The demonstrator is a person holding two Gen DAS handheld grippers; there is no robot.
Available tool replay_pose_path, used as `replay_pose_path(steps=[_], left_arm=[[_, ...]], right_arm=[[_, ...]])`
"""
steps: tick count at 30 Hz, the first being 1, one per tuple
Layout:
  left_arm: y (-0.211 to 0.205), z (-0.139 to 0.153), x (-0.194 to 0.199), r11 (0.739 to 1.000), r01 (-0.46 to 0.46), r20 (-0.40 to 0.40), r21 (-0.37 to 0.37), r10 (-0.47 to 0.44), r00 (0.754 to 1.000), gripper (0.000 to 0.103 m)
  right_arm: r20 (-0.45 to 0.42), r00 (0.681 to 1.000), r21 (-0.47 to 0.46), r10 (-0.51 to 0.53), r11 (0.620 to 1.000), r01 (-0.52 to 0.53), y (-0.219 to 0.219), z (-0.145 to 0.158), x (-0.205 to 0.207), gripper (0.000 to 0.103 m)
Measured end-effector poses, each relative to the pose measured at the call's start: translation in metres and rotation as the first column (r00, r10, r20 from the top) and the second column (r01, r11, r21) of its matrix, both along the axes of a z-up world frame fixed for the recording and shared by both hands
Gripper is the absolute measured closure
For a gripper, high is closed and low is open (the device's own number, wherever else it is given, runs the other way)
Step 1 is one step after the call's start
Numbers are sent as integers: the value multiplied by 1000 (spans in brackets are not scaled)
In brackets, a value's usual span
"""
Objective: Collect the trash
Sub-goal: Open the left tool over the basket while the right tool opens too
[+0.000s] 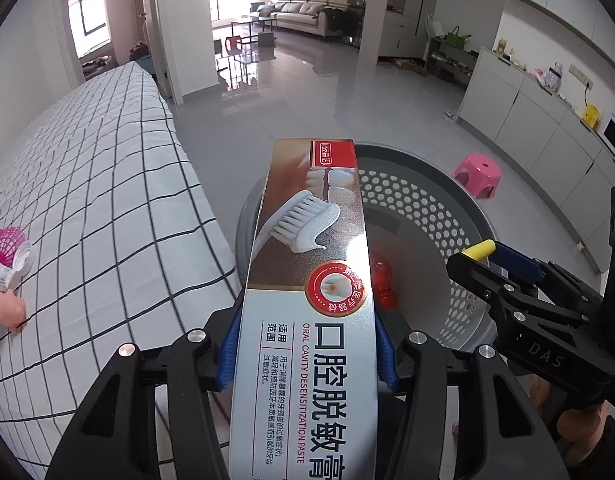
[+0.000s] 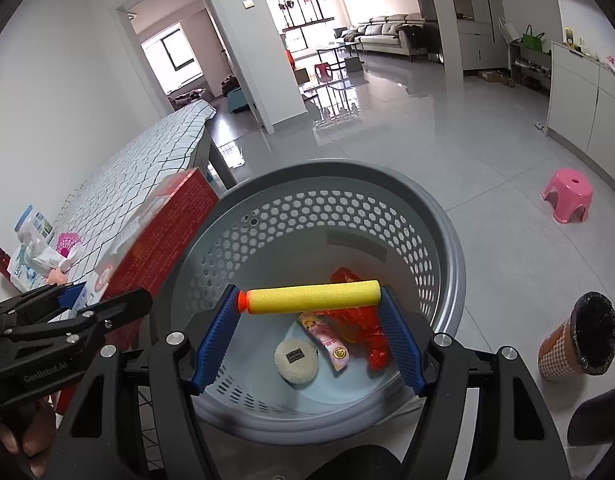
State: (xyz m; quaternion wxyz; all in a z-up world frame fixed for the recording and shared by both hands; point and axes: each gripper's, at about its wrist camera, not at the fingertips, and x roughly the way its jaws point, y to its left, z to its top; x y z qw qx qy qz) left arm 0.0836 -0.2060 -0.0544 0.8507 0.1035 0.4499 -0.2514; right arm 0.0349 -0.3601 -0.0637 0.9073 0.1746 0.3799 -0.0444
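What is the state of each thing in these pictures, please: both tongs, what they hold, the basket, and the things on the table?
left tongs: shut on the toothpaste box
toothpaste box: held lengthwise, pointing over the basket
right tongs: shut on the foam dart
foam dart: held crosswise above the basket
basket: upright, open, holding a red wrapper, a pink packet and a round pad
tube: lying on the table
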Motion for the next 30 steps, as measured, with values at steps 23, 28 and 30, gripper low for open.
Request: replay_pose_path(steps=[23,28,30], left_arm=[[-5,-5,10,1000,-23,-15,-8,23,1000,33],[-1,-4,10,999,-30,-21,-18,30,999,33],[1,-3,11,999,-32,-22,-21,32,999,33]], right_arm=[[27,999,21,-19,1000,18,-8,3,-1,31],[27,999,28,-28,999,27,-7,4,-5,31],[30,999,29,-33,999,32,-8,5,-8,31]])
